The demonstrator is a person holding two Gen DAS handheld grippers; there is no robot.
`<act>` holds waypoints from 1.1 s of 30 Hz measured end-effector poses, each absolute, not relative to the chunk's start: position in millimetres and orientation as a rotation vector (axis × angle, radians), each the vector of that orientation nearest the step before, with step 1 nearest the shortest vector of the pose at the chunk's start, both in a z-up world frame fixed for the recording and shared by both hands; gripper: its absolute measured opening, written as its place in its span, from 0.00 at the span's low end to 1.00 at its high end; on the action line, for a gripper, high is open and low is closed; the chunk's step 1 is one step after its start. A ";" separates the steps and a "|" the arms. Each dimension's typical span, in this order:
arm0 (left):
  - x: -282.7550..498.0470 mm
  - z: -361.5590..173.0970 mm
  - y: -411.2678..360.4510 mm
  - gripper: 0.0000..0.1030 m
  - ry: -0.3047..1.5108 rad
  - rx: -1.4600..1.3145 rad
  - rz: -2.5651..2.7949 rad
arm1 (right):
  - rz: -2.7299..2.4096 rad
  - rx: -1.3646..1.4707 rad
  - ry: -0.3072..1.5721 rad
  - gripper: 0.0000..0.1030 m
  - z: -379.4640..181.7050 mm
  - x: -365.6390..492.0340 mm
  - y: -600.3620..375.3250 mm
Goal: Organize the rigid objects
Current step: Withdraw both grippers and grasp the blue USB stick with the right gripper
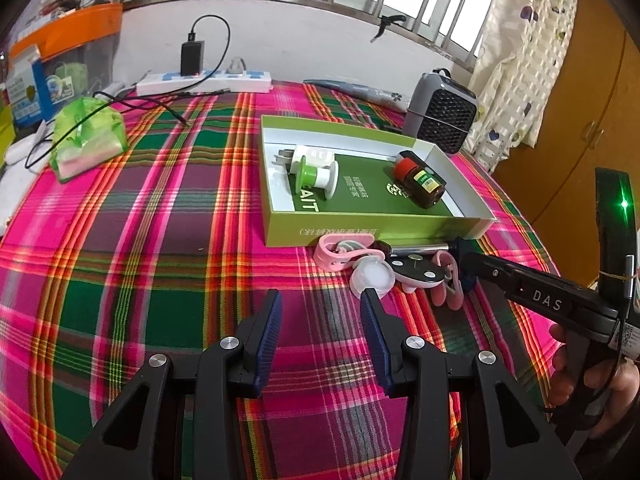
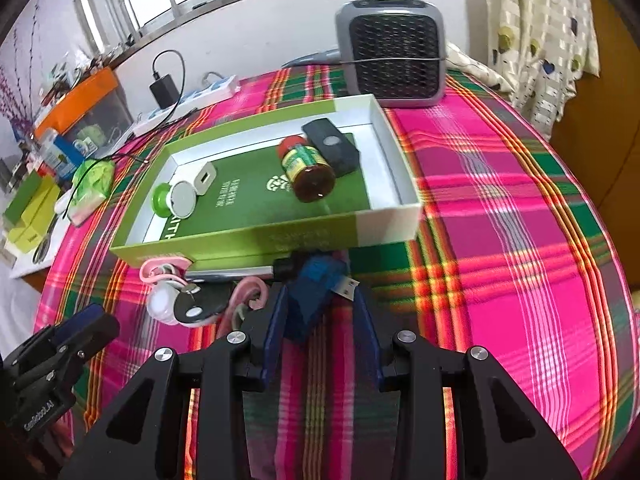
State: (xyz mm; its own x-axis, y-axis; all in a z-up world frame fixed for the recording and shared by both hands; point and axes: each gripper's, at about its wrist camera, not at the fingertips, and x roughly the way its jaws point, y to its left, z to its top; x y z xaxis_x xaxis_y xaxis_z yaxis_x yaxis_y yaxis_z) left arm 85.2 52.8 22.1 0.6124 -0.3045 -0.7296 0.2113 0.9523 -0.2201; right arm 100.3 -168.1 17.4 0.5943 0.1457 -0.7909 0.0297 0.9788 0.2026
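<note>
A green box lid (image 1: 360,232) (image 2: 248,240) lies on the plaid cloth and holds a brown bottle with a red cap (image 1: 420,182) (image 2: 306,168), a green and white plug-in (image 1: 316,172) (image 2: 176,198), a white charger (image 2: 204,178) and a black case (image 2: 332,146). In front of it lie pink clips (image 1: 330,252), a white round lid (image 1: 372,276) (image 2: 160,306), a black key fob (image 1: 416,270) (image 2: 200,306) and a metal rod (image 2: 232,274). My left gripper (image 1: 320,312) is open, just left of the lid. My right gripper (image 2: 320,308) is open around a blue USB stick (image 2: 320,280).
A grey fan heater (image 1: 440,114) (image 2: 394,46) stands behind the box. A white power strip (image 1: 204,80) with a black charger and cable lies at the back left. A green tissue pack (image 1: 86,138) and boxes sit at the left edge.
</note>
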 end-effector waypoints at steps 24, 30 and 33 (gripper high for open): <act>87.2 18.7 44.7 0.38 0.896 -0.085 -0.311 | 0.048 0.141 0.946 0.35 11.4 93.3 -176.6; 90.6 17.3 40.2 0.38 0.909 -0.079 -0.307 | 0.094 0.105 0.930 0.35 10.5 91.7 -180.2; 91.7 16.8 35.8 0.38 0.916 -0.072 -0.309 | 0.140 0.079 0.931 0.35 10.1 95.0 -179.7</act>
